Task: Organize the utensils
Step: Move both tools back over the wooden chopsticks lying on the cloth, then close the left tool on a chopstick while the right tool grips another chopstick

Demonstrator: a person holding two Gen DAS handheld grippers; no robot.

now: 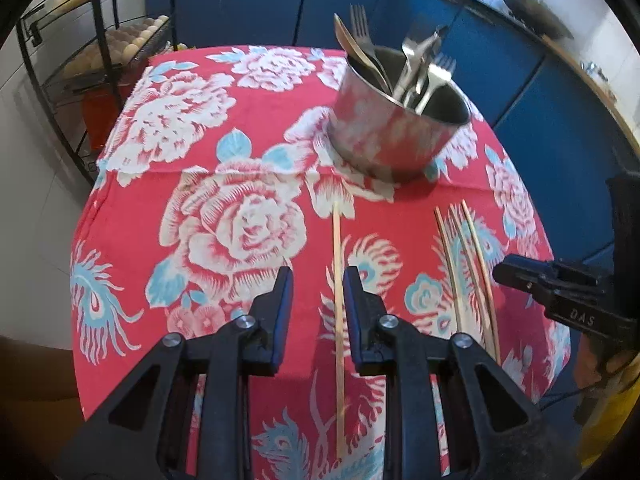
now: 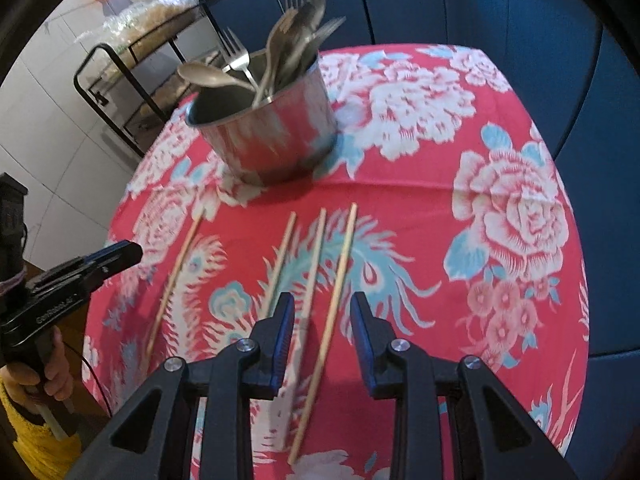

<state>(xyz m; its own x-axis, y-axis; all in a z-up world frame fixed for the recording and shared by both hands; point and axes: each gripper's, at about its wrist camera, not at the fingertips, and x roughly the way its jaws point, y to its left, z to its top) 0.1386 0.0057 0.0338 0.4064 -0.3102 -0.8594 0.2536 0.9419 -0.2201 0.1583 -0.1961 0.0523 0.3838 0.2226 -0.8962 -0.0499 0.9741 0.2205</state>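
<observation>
Two open grippers line up over loose chopsticks on a floral tablecloth (image 1: 256, 128).

The left gripper (image 1: 318, 280), jaws spread and empty, straddles a lone chopstick (image 1: 337, 280) running lengthwise toward the steel pot (image 1: 392, 136) of cutlery; the right gripper (image 2: 322, 306), likewise spread, brackets the rightmost chopstick (image 2: 338, 280) of three (each arm nearer its own).

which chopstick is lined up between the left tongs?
The lone chopstick, lying apart to the left of the three grouped chopsticks. It runs between the open left tongs; the group lies off to their right.
</observation>
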